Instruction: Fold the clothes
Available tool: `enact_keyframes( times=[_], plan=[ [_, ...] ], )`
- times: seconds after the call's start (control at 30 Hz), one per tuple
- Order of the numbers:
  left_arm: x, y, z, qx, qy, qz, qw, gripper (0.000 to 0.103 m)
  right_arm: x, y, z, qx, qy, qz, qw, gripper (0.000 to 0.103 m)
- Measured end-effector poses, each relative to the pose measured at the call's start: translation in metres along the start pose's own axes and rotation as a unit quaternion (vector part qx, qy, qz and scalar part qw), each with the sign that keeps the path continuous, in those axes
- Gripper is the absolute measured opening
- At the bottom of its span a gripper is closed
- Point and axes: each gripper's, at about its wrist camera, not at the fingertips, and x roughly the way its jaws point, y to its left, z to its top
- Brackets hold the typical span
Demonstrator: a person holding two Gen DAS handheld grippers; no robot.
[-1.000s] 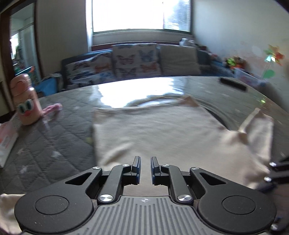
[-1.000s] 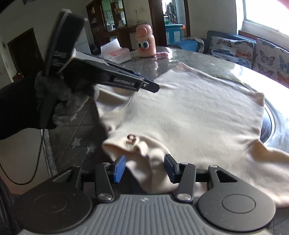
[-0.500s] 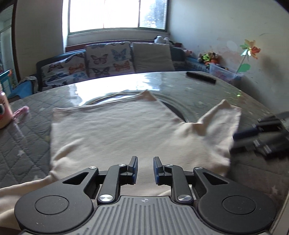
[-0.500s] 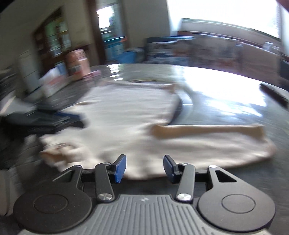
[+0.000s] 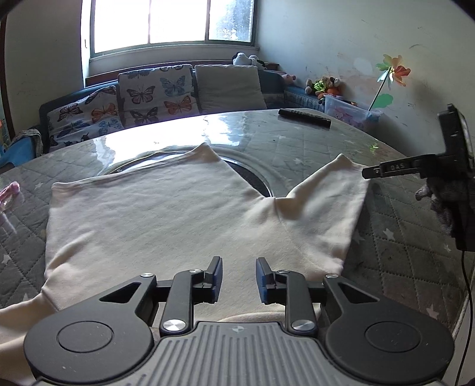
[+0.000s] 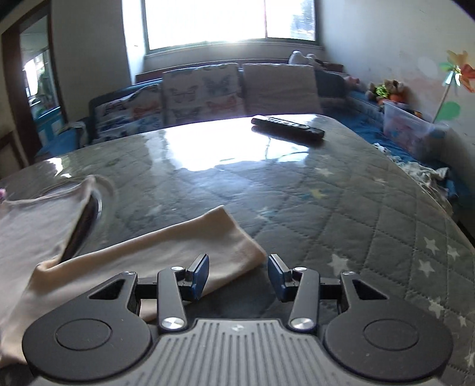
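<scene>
A cream shirt (image 5: 154, 213) lies spread flat on the quilted table (image 5: 386, 237). The left gripper (image 5: 236, 279) hangs over its near edge, jaws parted with nothing between them. To the right, the shirt's sleeve (image 6: 184, 243) stretches outward, and the right gripper (image 6: 237, 276) sits at its end, jaws wide and empty. A remote (image 6: 287, 127) rests far back.

A home living room is shown. A sofa (image 5: 160, 98) with butterfly cushions (image 5: 154, 92) is seen beneath a window (image 5: 172, 23). Soft toys (image 5: 323, 84) are piled nearby.
</scene>
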Motion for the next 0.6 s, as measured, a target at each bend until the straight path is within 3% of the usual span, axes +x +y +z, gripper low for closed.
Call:
enact_keyframes(
  times=[0.2, 0.33, 0.6],
  plan=[
    [0.003, -0.008, 0.002, 0.003, 0.004, -0.003, 1.0, 0.029, 0.009, 0.0, -0.002, 0.007, 0.001, -0.007, 1.0, 0.032],
    [0.006, -0.013, 0.003, 0.003, 0.006, -0.006, 1.0, 0.031, 0.009, -0.001, 0.0, 0.016, -0.004, -0.011, 1.0, 0.008],
    [0.014, -0.021, 0.004, 0.008, 0.009, -0.017, 0.9998, 0.031, -0.012, -0.008, 0.006, 0.027, -0.021, 0.005, 0.999, 0.005]
  ],
)
